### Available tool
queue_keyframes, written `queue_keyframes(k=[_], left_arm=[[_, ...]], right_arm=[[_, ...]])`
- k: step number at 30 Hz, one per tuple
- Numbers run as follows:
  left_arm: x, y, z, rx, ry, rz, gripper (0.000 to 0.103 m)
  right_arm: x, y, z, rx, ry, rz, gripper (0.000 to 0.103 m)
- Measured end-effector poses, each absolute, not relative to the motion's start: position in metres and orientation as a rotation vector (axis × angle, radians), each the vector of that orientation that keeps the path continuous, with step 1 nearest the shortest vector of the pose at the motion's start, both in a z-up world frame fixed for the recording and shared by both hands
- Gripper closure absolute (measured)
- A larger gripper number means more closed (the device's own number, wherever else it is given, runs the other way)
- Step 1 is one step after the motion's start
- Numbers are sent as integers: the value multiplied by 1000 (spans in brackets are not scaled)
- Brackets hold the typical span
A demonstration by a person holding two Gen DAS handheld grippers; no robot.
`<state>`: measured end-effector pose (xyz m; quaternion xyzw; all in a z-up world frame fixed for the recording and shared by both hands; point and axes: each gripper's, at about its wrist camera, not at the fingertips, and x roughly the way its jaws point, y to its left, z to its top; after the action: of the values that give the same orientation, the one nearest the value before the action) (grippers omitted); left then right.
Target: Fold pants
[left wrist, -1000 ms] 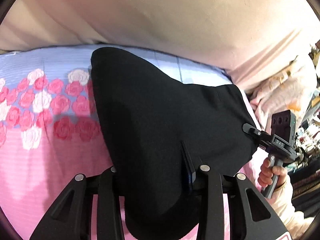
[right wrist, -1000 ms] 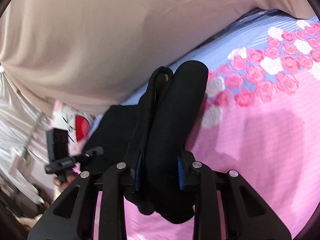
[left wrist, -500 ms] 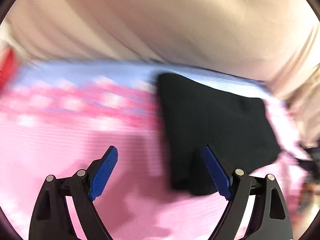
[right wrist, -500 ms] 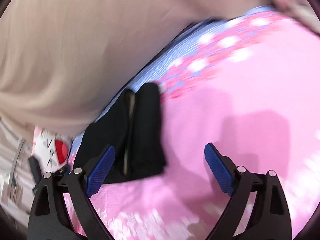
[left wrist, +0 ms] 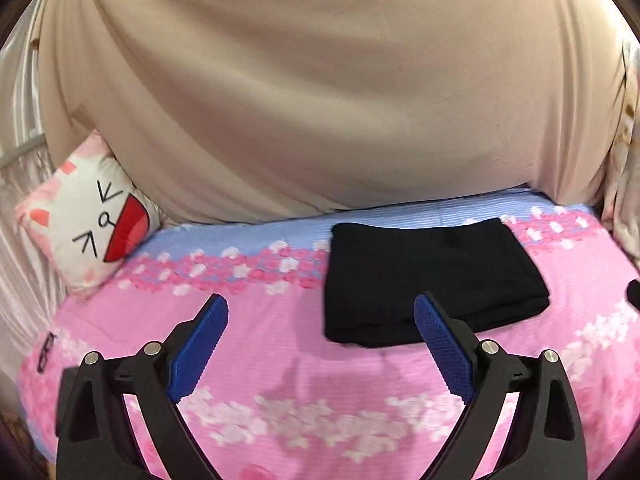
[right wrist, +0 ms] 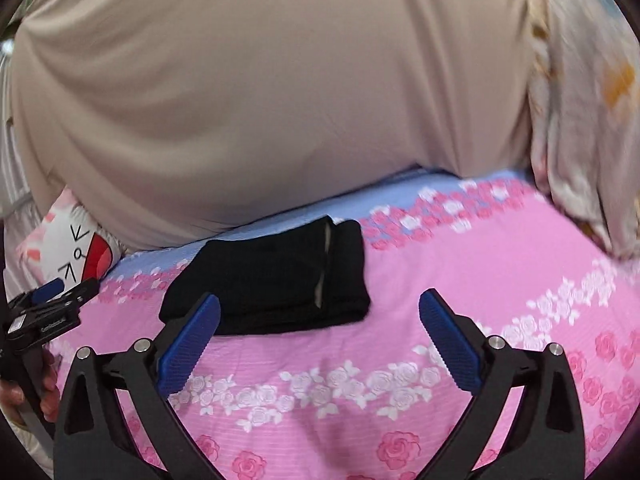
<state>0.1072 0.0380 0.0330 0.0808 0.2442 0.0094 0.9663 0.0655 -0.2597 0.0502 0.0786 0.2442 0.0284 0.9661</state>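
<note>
1. Black pants [left wrist: 432,280], folded into a thick soft rectangle, lying flat on the pink rose-print bedsheet [left wrist: 280,360], near its blue striped far edge.
2. Left gripper [left wrist: 320,346] short of the pants, ribbed blue pads [left wrist: 198,354] opening, nothing between.
3. Right gripper [right wrist: 320,344] likewise short of the pants, opening, empty.
4. Cat-face cushion [left wrist: 88,216] left of the pants; beige draped cloth [left wrist: 320,100] behind.

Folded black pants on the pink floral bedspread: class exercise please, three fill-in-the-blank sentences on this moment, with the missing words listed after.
1. The folded black fabric pants lie on the pink rose-patterned ____.
2. The white cat-face cushion has an open mouth coloured ____.
3. The left gripper and right gripper have jaws opening, with ____ between them.

Missing words: bedspread; red; nothing
</note>
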Motion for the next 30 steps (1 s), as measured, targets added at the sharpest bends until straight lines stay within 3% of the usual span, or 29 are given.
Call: queue_keyframes(k=[11, 30], left_arm=[[136, 13, 21, 133, 545, 17, 10], [209, -15, -30, 175, 670, -54, 10]], right_arm=[[88, -226, 63, 118, 438, 61, 5], [150, -220, 20, 89, 525, 30, 5]])
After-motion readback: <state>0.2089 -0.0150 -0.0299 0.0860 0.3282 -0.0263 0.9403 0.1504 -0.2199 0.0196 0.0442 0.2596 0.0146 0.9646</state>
